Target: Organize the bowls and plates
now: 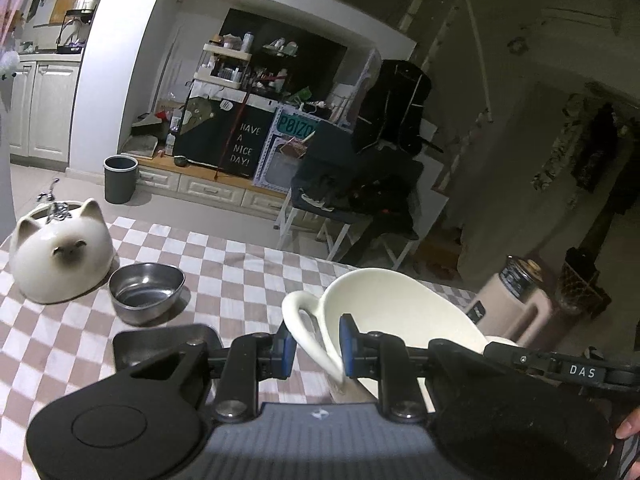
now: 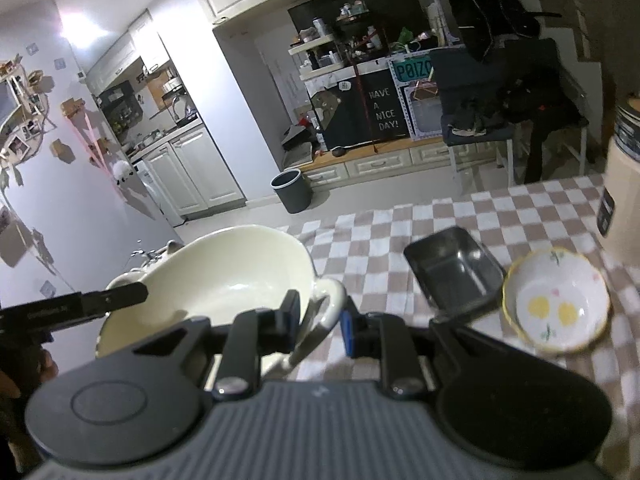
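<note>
The cream handled bowl (image 1: 400,312) is lifted and tilted above the checked tablecloth (image 1: 248,264), gripped from both sides. The left gripper (image 1: 318,346) has its narrowly parted pads straddling the bowl's wall by one loop handle; the right gripper (image 2: 320,322) does likewise at the other handle (image 2: 330,304) — whether either squeezes tight, I cannot tell. Right of the bowl lie a steel tray (image 2: 454,272) and a flowered bowl (image 2: 556,300); left of it — a round steel bowl (image 1: 146,290) and cat-shaped jar (image 1: 60,252).
</note>
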A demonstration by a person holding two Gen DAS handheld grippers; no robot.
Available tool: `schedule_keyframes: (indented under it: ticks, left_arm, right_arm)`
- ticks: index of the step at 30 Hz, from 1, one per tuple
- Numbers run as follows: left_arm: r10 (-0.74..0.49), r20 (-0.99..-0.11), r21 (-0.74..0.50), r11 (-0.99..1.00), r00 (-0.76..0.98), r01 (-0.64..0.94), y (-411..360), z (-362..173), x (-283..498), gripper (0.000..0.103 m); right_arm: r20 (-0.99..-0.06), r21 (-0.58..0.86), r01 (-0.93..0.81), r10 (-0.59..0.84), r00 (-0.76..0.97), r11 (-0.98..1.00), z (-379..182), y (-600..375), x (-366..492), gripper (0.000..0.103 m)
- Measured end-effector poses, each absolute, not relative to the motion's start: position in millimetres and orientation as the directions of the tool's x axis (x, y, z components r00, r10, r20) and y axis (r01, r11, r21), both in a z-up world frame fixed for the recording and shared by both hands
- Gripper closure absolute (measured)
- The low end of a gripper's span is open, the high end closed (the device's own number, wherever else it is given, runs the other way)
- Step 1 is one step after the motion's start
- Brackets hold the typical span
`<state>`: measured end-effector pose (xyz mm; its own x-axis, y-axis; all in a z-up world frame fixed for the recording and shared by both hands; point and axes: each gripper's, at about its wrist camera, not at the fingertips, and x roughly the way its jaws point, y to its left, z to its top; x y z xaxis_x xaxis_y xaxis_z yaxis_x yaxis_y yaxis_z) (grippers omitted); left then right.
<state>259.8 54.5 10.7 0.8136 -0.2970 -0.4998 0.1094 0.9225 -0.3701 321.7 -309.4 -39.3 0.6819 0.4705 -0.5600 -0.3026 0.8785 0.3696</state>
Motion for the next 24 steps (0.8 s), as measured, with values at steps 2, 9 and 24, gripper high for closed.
schedule_keyframes:
  ticks: [2, 9, 24]
  left_arm:
    - [-0.301, -0.49, -0.371, 0.921, 0.818, 0.117, 58.3, 11.0, 244.6, 0.079]
    - [-0.306, -0.511, -0.39, 0.915, 0.803, 0.101, 73.5, -1.4, 204.9, 0.079]
    - [-0.249, -0.661, -0.359, 0.933, 0.708, -0.008, 94.9, -42.6, 199.8, 0.079]
  right_arm:
    - [-0.554, 0.376, -0.297, 0.469, 0.688, 0.878, -39.3, -307.7, 306.6, 0.078]
    - [-0.553, 0.409, -0.29, 0.488, 0.675, 0.865, -53.5, -300.8, 267.4, 0.078]
    - [-0.642, 0.362, -0.339, 0.496, 0.585, 0.868, -80.8, -276.3, 243.6, 0.077]
